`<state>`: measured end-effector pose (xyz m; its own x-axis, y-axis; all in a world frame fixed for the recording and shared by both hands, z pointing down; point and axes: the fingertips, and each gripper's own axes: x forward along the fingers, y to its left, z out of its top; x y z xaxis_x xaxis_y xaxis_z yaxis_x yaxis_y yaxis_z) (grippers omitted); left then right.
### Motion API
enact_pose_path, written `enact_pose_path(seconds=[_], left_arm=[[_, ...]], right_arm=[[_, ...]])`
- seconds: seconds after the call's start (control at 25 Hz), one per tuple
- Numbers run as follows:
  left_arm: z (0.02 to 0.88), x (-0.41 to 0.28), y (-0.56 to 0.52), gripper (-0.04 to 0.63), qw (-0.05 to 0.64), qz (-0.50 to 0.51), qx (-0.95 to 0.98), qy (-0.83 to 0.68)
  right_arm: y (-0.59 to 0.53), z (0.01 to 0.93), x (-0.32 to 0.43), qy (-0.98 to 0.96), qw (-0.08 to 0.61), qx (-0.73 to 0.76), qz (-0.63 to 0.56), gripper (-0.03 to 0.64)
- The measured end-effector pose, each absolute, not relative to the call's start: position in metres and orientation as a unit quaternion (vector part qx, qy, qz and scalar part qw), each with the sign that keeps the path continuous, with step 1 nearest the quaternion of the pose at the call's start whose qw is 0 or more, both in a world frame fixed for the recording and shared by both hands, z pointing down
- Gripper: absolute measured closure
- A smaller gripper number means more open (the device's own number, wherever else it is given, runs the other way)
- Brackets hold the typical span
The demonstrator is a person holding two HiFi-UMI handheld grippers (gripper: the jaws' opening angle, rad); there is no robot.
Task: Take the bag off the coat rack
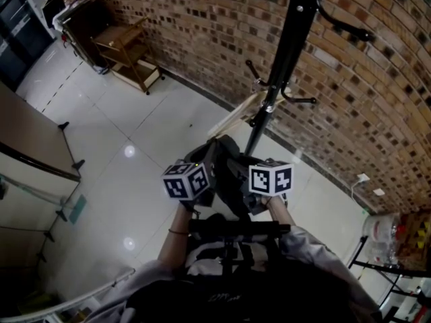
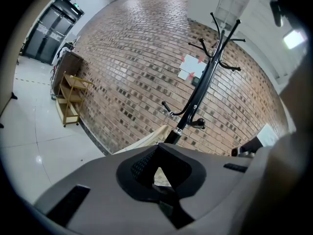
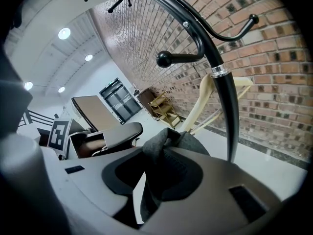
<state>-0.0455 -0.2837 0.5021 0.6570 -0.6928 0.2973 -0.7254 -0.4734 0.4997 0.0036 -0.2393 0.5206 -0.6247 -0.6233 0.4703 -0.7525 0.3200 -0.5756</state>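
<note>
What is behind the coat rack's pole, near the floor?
A light wooden frame stands slanted by the brick wall. The pole and the dark bag cover part of it, so its whole shape cannot be seen.

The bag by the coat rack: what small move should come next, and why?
Probably draw the bag back, away from the coat rack. The right gripper is shut on its grey fabric and it seems clear of the hooks, yet it hangs close beside the rack.
</note>
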Motion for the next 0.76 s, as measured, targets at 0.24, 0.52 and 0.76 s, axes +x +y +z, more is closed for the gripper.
enact_pose_path(seconds=[0.24,0.52,0.76], left_arm=[[0.502,-0.05,-0.283,0.588,0.303,0.022,0.856,-0.419],[0.506,-0.056,-0.283,0.588,0.31,0.017,0.849,-0.427],[0.506,-0.056,-0.279,0.588,0.31,0.019,0.849,-0.427]], right_arm=[[-0.236,0.521,0.004,-0.807,0.079,0.424,0.404,0.535],[-0.235,0.522,0.004,-0.806,0.08,0.423,0.407,0.535],[-0.232,0.526,0.007,-0.804,0.086,0.427,0.404,0.535]])
